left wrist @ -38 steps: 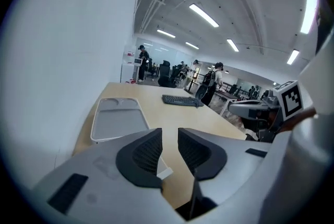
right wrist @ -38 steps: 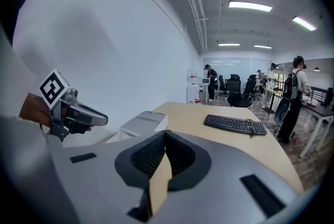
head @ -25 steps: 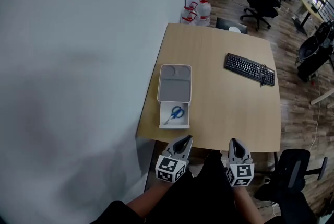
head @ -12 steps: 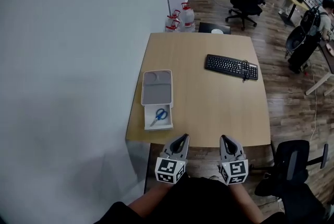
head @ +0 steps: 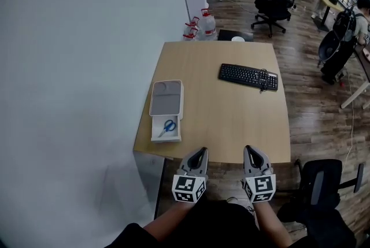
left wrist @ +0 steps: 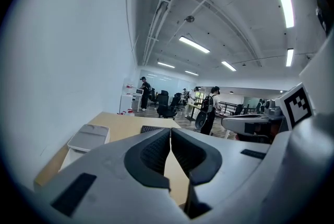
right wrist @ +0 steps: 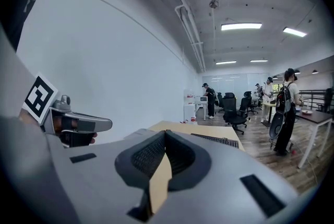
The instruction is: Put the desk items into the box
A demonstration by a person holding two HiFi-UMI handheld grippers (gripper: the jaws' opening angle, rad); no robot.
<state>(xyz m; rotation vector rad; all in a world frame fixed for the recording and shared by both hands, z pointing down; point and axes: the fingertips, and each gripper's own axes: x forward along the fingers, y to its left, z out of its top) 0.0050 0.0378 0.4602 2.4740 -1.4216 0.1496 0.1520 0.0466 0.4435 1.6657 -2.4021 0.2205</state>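
A white box (head: 166,99) with a grey lid lies at the left edge of the wooden desk (head: 225,119). Its open front compartment holds blue-handled scissors (head: 168,126). A black keyboard (head: 248,76) lies at the desk's far right. My left gripper (head: 199,150) and right gripper (head: 251,148) hover side by side at the desk's near edge, both shut and holding nothing. In the left gripper view the shut left gripper (left wrist: 170,131) points over the box (left wrist: 88,138). In the right gripper view the right gripper (right wrist: 165,133) has its tips together, and the keyboard (right wrist: 215,140) lies beyond.
A plain white wall runs along the desk's left side. An office chair (head: 318,186) stands at the near right corner. Water jugs (head: 199,26), more chairs (head: 272,1) and people at desks fill the room beyond the far edge.
The view has pulled back: the desk, box and keyboard now look smaller and sit further left. Both grippers have risen a little near the desk's front edge, jaws still shut.
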